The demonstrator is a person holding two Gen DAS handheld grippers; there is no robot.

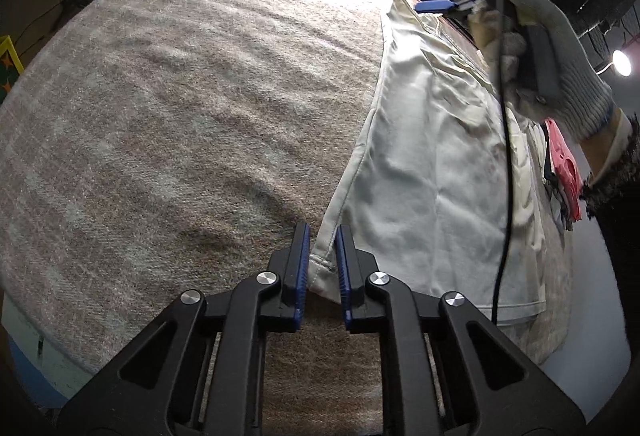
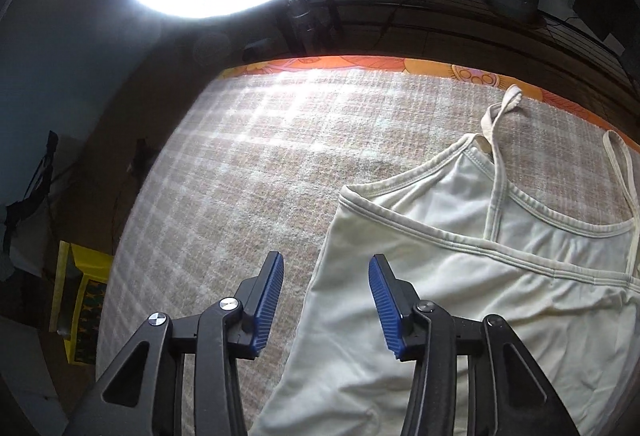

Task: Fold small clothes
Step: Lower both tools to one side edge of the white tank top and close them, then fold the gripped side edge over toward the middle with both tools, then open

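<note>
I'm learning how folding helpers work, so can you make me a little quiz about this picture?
1. True or false: the right gripper has its jaws apart.
2. Which part of the white camisole sits between the pads of the left gripper? A) a strap B) the hem corner C) the neckline
3. Fill in: the camisole lies on a plaid ____.

Key: 1 true; 2 B; 3 blanket.
</note>
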